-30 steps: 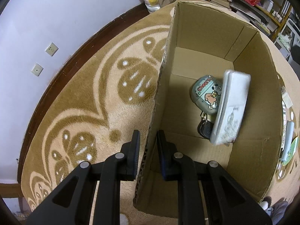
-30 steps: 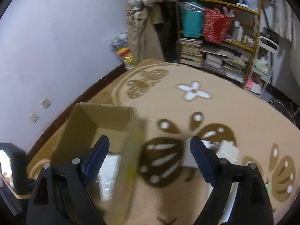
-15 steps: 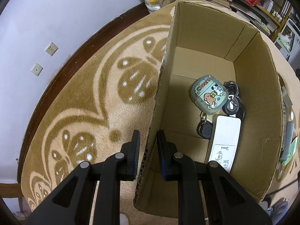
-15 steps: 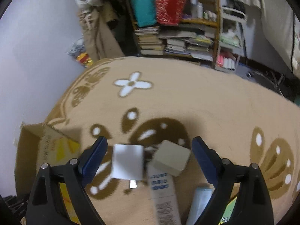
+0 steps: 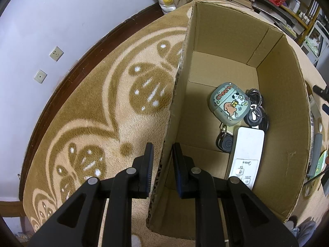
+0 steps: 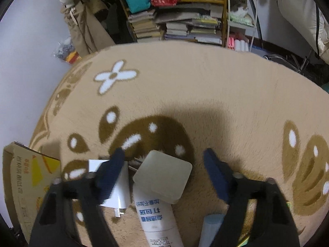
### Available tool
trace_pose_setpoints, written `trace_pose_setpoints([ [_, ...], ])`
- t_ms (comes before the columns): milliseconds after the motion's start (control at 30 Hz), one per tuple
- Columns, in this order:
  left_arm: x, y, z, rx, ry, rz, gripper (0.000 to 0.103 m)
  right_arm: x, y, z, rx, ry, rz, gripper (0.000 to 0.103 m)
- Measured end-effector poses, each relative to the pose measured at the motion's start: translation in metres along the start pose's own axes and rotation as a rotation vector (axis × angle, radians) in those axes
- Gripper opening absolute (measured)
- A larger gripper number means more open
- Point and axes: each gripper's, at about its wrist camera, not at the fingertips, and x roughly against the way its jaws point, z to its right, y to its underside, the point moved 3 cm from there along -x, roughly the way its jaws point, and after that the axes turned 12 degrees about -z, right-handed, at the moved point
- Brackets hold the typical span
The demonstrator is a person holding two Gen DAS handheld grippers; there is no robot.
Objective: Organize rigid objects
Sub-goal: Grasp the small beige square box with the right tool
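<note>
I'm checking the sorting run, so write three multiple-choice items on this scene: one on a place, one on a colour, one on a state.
1. Where does the white remote lie?
A. on the rug
B. inside the cardboard box
C. on the bookshelf

2. What colour is the cartoon earbud case?
A. pale green
B. red
C. black

3. What is the left gripper doing?
A. standing open over the rug
B. holding the remote
C. clamping the box wall

Answers:
1 B, it rests on the box floor beside the keys.
2 A, its shell is pale green with printed figures.
3 C, its two pads sit on either side of the cardboard edge.
</note>
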Motion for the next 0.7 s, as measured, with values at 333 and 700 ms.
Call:
trace_pose_setpoints([
  [333,0.000,-0.001,0.000,0.000,0.002,-0.002,0.018,-0.015,0.013,0.011,-0.075,-0.060,-0.041,0.063],
  [700,-0.001,-0.001,0.000,-0.001,-0.004,-0.007,0.018,0.013,0.020,0.002,0.004,-0.060,0.003,0.063],
])
